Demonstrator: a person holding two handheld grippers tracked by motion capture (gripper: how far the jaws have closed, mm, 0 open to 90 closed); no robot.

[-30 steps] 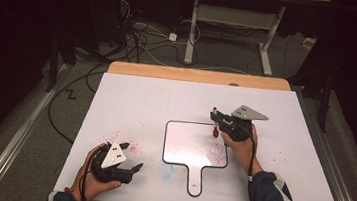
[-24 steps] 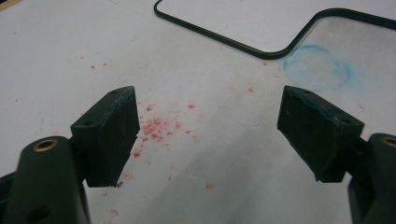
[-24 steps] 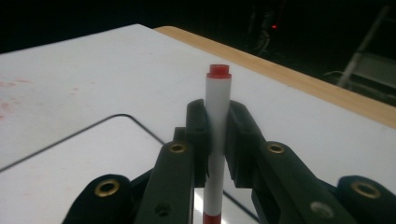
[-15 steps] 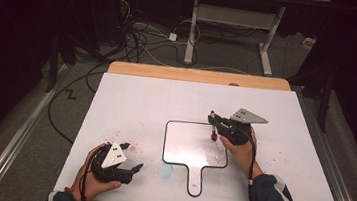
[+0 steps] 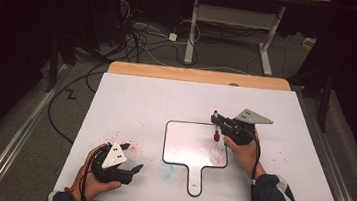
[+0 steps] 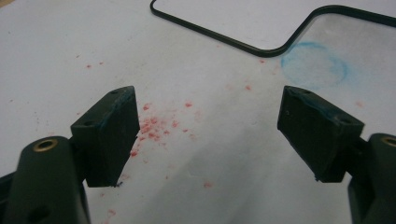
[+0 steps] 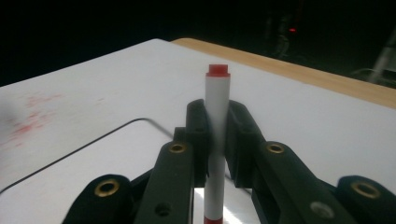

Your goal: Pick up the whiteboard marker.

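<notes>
The right gripper [image 5: 218,123] is clamped on a marker [image 7: 217,140], held upright with its long axis pointing down at the small whiteboard [image 5: 183,131] directly beneath; the left gripper [image 5: 131,171], jaws apart and empty, rests well off to the side. The marker is white-barrelled with a red end; faint red loops mark the board.

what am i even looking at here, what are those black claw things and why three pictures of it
A person sits at a white table, holding a hand tool with two black jaws in each hand. One camera looks down from above; the others ride on each tool, looking along its jaws. On the table lies a small whiteboard with a handle, amid red and blue marker smudges. The right gripper is clamped on a red-capped marker over the board. The left gripper rests open, holding nothing.
</notes>
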